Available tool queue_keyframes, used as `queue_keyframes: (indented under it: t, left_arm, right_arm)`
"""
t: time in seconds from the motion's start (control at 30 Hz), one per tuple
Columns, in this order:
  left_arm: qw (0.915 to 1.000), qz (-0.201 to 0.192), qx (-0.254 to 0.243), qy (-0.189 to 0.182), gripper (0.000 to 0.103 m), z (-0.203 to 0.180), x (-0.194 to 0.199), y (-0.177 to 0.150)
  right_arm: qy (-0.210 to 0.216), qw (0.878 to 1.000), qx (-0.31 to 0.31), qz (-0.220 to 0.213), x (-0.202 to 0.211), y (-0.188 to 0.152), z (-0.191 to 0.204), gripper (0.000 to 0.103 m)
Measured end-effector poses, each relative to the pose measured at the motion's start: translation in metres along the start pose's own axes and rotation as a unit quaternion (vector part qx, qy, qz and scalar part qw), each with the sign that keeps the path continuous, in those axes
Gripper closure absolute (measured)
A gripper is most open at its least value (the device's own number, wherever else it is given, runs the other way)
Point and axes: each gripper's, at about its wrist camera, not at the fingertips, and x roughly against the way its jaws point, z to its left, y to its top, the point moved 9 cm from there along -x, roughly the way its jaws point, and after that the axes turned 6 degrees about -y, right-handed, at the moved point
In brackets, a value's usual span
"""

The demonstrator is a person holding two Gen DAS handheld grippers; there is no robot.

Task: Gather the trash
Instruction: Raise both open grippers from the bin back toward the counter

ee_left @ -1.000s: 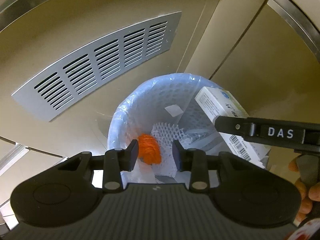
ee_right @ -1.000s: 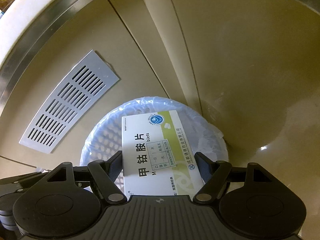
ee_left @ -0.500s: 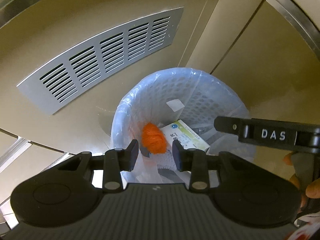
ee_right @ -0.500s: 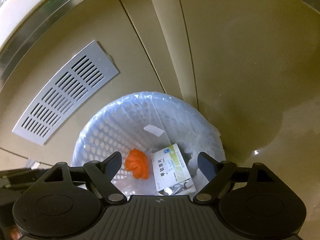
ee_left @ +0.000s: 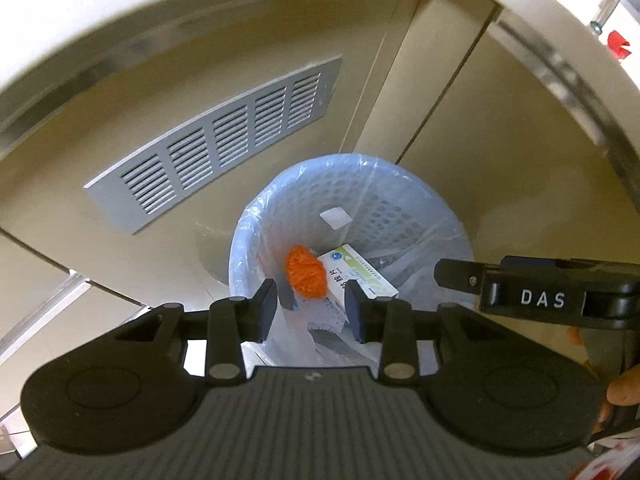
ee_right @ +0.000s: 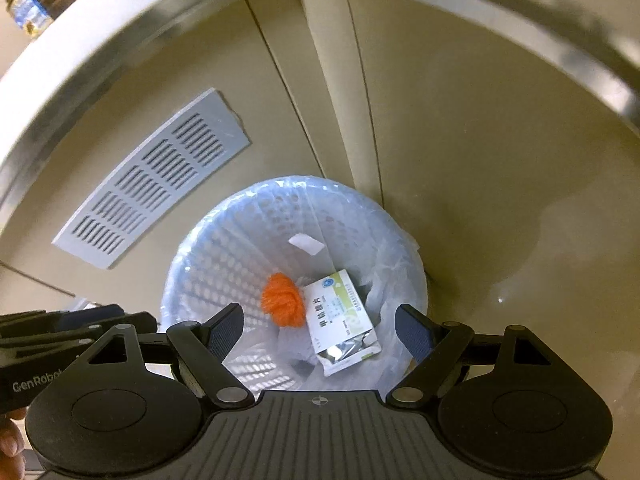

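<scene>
Over the lined wastebasket (ee_right: 224, 248), both grippers, left gripper (ee_left: 311, 307) and right gripper (ee_right: 319, 330), hang spread and empty; medicine box (ee_right: 340, 312) sits at 3 o'clock of the orange wad (ee_right: 282, 300), so lift straight up clear of the liner.

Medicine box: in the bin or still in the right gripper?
In the bin. The medicine box lies at the bottom of the lined bin beside the orange wad; the right gripper is open and empty.

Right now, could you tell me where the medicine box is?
The medicine box lies at the bottom of the lined bin, touching the right side of the orange wad, in both views.
</scene>
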Motion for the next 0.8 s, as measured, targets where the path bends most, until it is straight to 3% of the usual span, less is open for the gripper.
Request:
queue_keyframes:
  t: [0.47,0.8]
  left_arm:
    - [0.9984,-0.050,-0.022,-0.015,0.070,-0.019,0.109,0.002]
    - [0.9939,-0.096,-0.046,-0.029,0.070,-0.030,0.168,0.005]
  right_arm:
    - [0.021,0.999,0.024,-0.044,0.102,-0.005,0.030,0.020]
    - [0.023,0.994,0.026,-0.103,0.167,-0.003,0.031,0.020]
